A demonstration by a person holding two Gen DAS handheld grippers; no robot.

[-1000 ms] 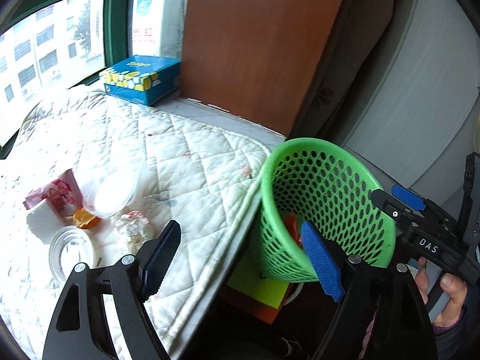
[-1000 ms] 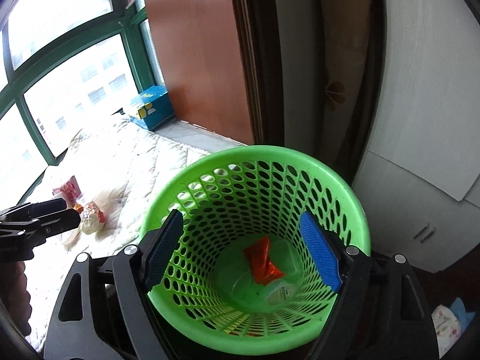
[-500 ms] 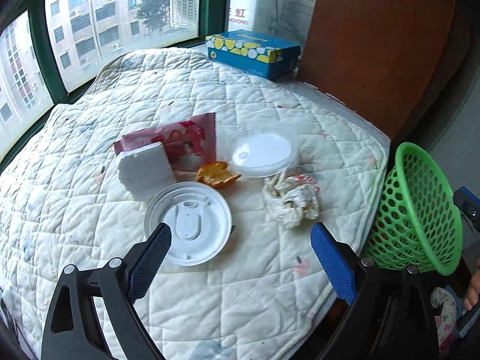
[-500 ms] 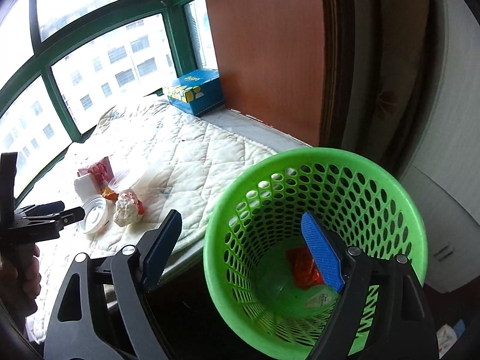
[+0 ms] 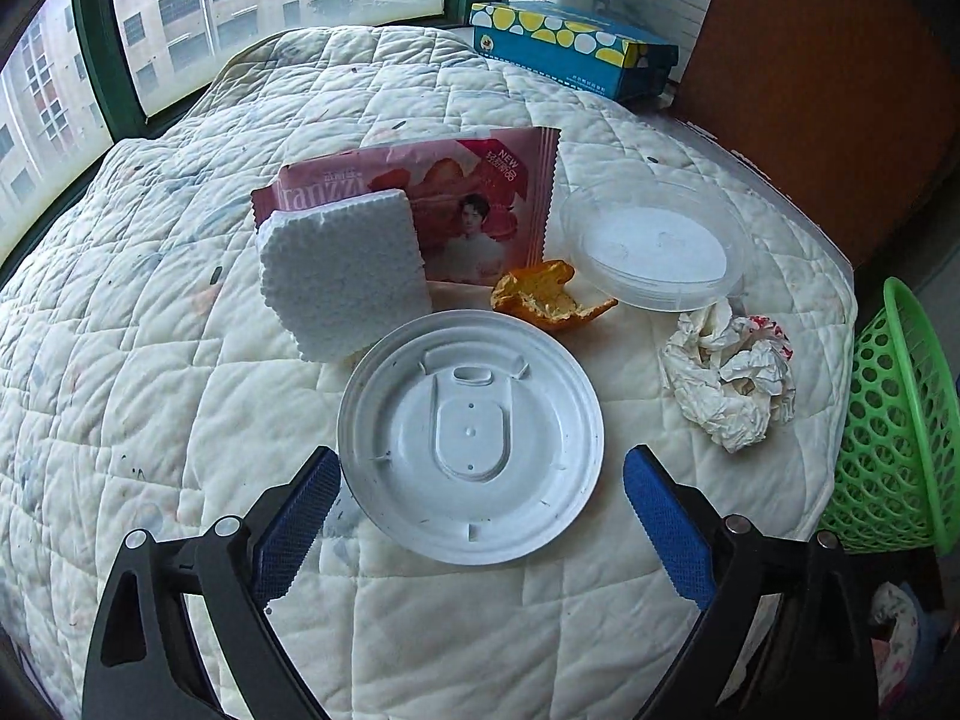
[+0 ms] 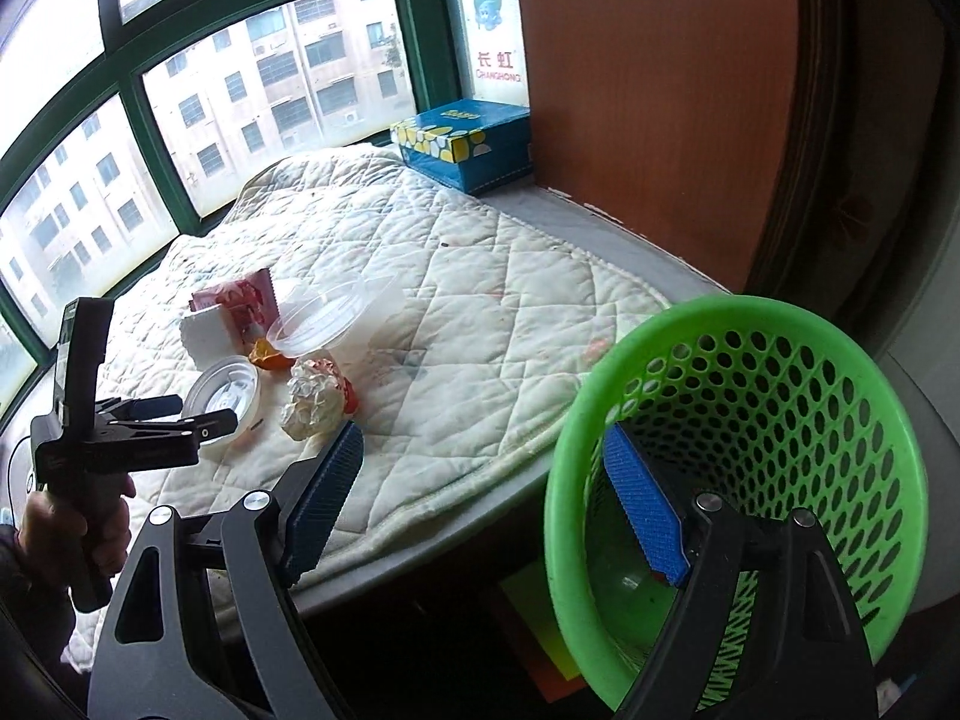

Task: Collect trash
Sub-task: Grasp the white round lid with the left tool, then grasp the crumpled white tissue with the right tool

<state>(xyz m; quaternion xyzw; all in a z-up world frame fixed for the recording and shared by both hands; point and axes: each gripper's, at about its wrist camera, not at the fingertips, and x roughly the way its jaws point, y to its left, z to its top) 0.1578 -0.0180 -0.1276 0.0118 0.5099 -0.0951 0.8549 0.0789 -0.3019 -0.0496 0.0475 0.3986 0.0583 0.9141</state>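
Trash lies on a white quilt: a white round lid, a foam block, a pink snack wrapper, an orange peel, a clear plastic dish and a crumpled paper ball. My left gripper hangs open just above the white lid, one finger on each side of its near edge, pads apart from it. A green basket stands beside the quilt's right end. My right gripper is open and holds nothing, above the basket's left rim. The left gripper also shows there.
A blue and yellow tissue box sits at the far end by a brown panel. Green-framed windows run along the left. The basket stands past the quilt's right edge. A hand holds the left tool.
The left gripper swung from the basket over to the quilt and came down over the white lid, its jaws widening. The right gripper drifted left off the basket's middle.
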